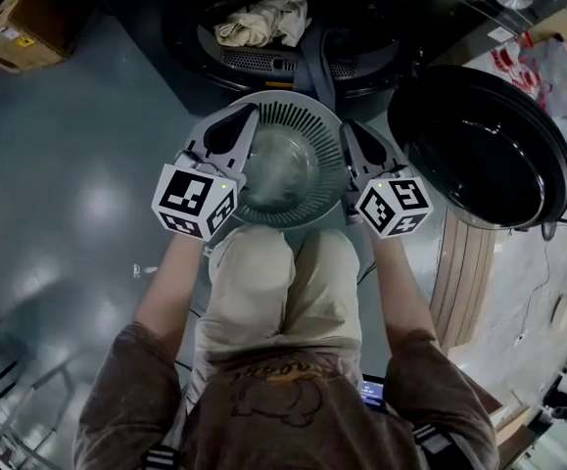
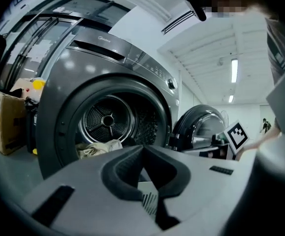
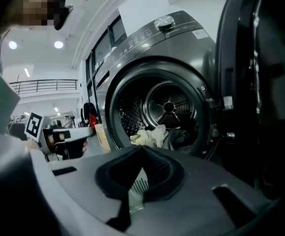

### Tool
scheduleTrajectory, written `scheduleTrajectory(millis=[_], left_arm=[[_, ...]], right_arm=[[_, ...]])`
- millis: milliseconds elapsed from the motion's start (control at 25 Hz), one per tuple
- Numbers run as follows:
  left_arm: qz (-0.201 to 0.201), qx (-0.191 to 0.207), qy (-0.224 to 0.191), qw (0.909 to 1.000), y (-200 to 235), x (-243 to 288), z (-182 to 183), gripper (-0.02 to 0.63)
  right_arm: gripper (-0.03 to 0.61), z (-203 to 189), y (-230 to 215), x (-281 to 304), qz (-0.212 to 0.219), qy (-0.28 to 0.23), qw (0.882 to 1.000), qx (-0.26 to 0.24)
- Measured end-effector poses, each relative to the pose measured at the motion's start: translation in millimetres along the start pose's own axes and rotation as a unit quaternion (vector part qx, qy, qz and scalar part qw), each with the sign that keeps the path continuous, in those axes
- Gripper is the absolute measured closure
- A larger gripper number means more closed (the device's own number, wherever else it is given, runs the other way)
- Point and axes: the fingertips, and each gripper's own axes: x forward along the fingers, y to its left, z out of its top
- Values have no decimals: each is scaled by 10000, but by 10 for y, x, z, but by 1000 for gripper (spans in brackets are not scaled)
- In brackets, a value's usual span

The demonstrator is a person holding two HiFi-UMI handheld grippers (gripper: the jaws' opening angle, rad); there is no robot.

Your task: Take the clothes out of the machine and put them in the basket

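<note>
Currently, your left gripper [image 1: 244, 120] and right gripper [image 1: 354, 135] each hold fingers clamped on the basket [image 1: 293, 106] rim; clothes [image 1: 261, 20] lie beyond the fingertips in the drum [image 3: 171, 104].

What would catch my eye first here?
A round grey basket fills mid-frame, clamped at its rim by the left gripper and right gripper. Just beyond it gapes the open machine, pale clothes lying in its drum, its dark door swung out to the right.
</note>
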Motion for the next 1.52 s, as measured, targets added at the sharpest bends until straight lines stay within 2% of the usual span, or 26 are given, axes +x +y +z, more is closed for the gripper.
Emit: scheduleTrajectory(millis=[400, 680, 720, 960, 1280, 1520], left_arm=[[27, 115, -209, 9997, -128, 23, -217, 609], [25, 206, -135, 9997, -162, -20, -255, 609], [27, 207, -140, 9997, -166, -30, -250, 609], [19, 256, -152, 9996, -224, -50, -269, 609], [-72, 317, -69, 9994, -330, -6, -297, 609], [-16, 301, -40, 9995, -276, -21, -321, 609]], right_arm=[[581, -110, -138, -11, 62, -257, 9996, -119], [583, -119, -118, -30, 48, -322, 9994, -124], [542, -116, -106, -34, 78, -315, 9994, -119], [423, -95, -29, -33, 183, -298, 9993, -147], [196, 43, -66, 257, 320, -209, 9985, -389], [126, 68, -225, 702, 287, 52, 9988, -393]])
